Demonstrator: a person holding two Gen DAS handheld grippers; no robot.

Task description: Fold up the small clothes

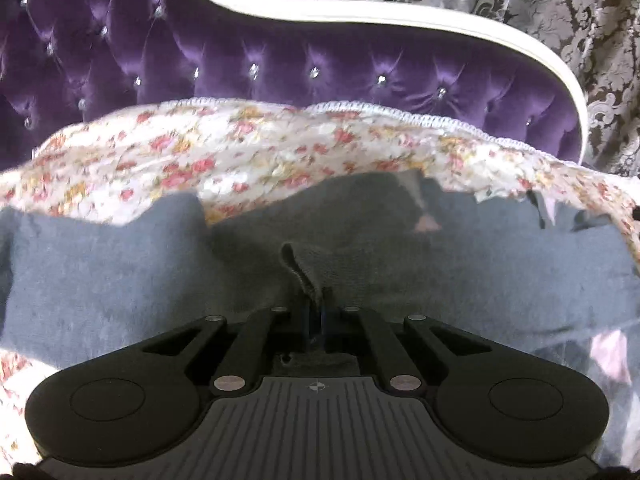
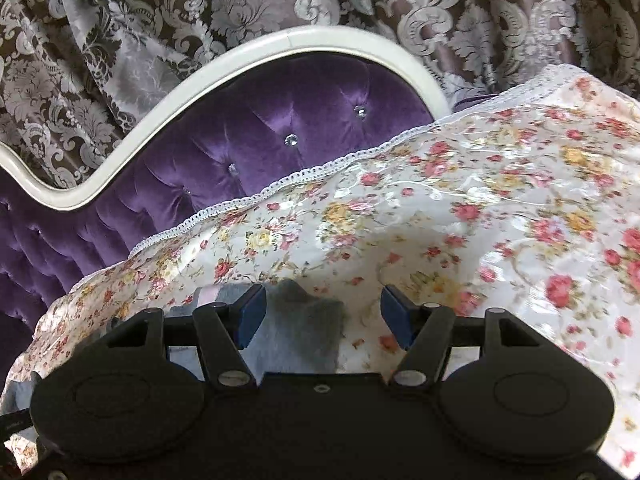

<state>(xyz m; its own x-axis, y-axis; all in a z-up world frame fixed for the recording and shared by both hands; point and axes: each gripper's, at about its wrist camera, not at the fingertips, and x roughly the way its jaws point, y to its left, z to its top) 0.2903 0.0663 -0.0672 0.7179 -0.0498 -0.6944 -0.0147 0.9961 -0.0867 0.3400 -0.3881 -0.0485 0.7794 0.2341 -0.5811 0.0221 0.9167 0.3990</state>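
Observation:
A grey-blue knit garment lies spread across a floral plastic table cover. My left gripper is shut on a pinched fold of the grey garment, which sticks up between the fingers. In the right wrist view, my right gripper is open, its blue pads wide apart, and hovers over a corner of the same grey garment near the left pad. Nothing is held in it.
A purple tufted sofa back with a white curved frame stands right behind the table's lace edge. Patterned damask curtains hang behind. A pale pink patch shows at the right of the garment.

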